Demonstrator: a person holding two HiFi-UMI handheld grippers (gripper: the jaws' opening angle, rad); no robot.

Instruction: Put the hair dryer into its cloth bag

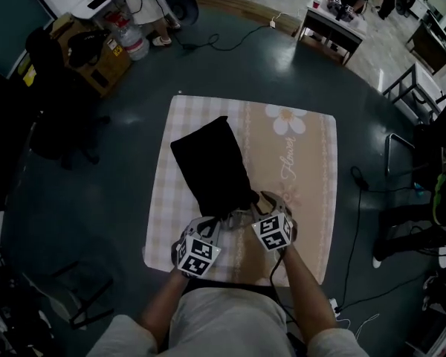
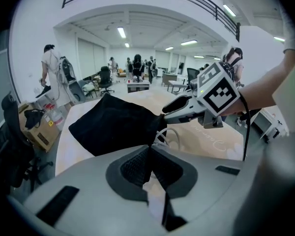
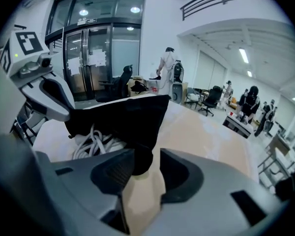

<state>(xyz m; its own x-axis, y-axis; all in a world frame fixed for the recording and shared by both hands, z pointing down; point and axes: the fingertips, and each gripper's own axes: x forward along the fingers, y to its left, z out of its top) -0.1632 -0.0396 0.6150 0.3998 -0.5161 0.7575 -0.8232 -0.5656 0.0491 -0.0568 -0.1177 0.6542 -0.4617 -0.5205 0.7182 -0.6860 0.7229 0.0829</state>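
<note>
Since the bag is thin, limp black cloth, it will sag and fold wherever it is not held, so it is best taken by the hem of its mouth, one grip on each side. It lies flat on a mat with its mouth toward the person, and both grippers are at that mouth.

The left gripper is clenched, and the cloth appears to run right into the meeting of its pads, so I judge it has the hem at the mouth's left side. The right gripper stands parted at the mouth's right side. A flap of the bag hangs between its pads, with a gap on one side, so it is not pinching yet.

No view shows the dryer's body. Only its white cord shows, bunched in loops just at the mouth of the bag, so the dryer is probably inside, or mostly so.

The dryer will likely be hard, smooth and much heavier than the cloth, and it could slide back out if the mouth tips down. The cord looks springy and may uncoil. It should be pushed in as a bundle rather than pulled by one loop.
</note>
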